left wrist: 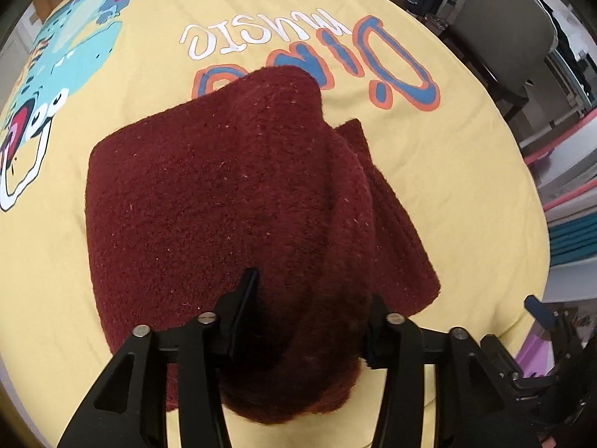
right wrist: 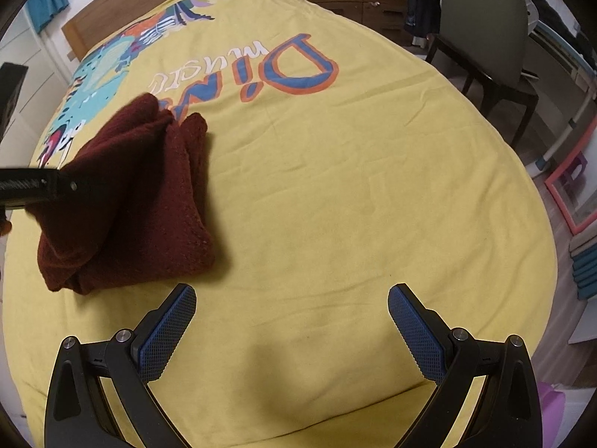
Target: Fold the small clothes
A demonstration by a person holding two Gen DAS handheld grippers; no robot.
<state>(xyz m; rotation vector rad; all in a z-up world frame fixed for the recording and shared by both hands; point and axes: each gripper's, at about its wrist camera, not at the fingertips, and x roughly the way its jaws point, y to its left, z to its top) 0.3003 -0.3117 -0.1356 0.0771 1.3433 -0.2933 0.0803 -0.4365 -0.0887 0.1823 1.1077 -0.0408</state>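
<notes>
Maroon knit [left wrist: 209, 194] mid-frame, partly folded (untidy); left tool [left wrist: 309, 321] clamped on its fold, right tool [right wrist: 291, 330] spread over the bed [right wrist: 335, 205]

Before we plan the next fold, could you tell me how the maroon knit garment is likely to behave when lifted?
The maroon knit will probably flop: it drapes from the left gripper. Its thick fuzzy weave suggests good grip, so it is unlikely to slip.
</notes>
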